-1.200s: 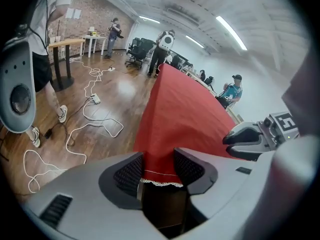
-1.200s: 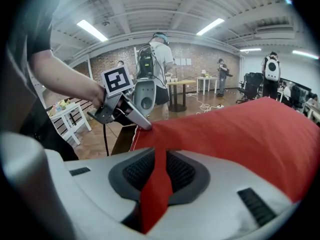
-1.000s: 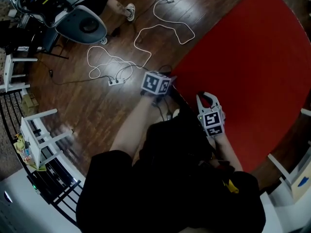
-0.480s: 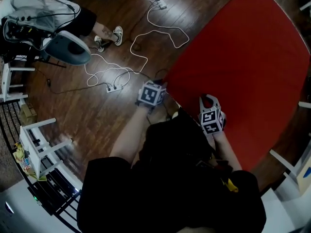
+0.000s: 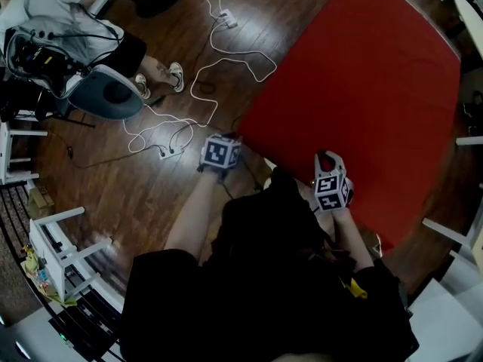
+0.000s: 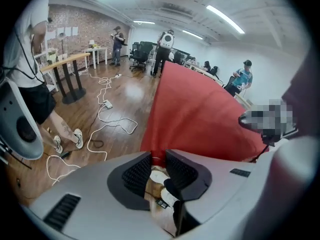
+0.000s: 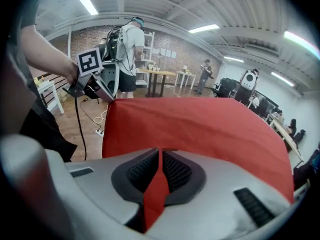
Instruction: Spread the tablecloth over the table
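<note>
Red tablecloth [image 5: 362, 89] edge pinched in right gripper [image 7: 160, 154] jaws.

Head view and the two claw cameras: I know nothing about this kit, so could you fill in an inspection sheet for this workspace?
Surface: tabletop hidden under the tablecloth, which lies flat.
Job's things: the red tablecloth only.
Clutter: nothing seen on the cloth.
Claws: left claw has just been closing, its tips nipping the cloth's near corner; right claw is shut on the cloth's near edge.
Cables: white cable and power strip lie on the floor beside the table.
Surroundings: wooden floor, grey chair, white shelf, people standing far off.
</note>
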A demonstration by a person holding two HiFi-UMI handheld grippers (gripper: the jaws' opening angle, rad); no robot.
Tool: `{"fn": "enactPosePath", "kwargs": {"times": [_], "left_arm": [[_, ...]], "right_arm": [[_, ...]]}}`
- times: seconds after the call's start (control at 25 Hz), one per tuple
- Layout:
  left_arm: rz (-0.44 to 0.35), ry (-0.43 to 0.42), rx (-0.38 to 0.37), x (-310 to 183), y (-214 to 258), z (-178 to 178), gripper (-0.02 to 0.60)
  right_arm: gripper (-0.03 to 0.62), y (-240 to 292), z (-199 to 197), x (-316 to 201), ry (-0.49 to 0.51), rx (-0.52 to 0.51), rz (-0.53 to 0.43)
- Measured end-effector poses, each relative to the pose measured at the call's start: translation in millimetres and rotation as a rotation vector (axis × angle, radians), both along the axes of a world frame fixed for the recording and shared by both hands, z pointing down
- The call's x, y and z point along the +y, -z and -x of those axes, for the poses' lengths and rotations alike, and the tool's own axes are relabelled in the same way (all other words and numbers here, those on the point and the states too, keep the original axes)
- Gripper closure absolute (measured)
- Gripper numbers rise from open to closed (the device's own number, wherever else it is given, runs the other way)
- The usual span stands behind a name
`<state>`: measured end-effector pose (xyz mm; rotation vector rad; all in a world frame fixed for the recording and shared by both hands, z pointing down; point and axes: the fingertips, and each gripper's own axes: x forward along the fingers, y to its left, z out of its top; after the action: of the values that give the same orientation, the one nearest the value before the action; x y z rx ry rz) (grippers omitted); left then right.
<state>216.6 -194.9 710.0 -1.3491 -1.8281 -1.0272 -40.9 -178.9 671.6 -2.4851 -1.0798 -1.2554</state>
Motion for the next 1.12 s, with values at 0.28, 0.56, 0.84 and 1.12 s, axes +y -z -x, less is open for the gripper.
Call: {"fn": "enactPosePath", "kwargs": {"times": [0.28, 0.56, 0.84, 1.12], "left_arm": [[0.093, -0.004, 0.053, -11.2, 17.3, -1.9, 0.413], [0.272, -0.047, 0.043, 4.4, 59.1, 32.4, 0.414], [0.385, -0.193, -0.020, 28.8, 81.2, 111.0, 0.430], [0.367, -0.344, 0.005, 42.9, 68.5, 189.9, 0.394]], "right_arm": [[0.511, -2.1, 85.0, -18.0, -0.219, -0.060, 0.042], [0.510, 2.7, 165.0, -37.8, -0.433, -0.090, 0.081], [0.424, 4.2, 232.8, -60.4, -0.629, -0.070, 0.108], [0.424, 2.7, 328.5, -68.9, -0.860, 0.001, 0.104]]}}
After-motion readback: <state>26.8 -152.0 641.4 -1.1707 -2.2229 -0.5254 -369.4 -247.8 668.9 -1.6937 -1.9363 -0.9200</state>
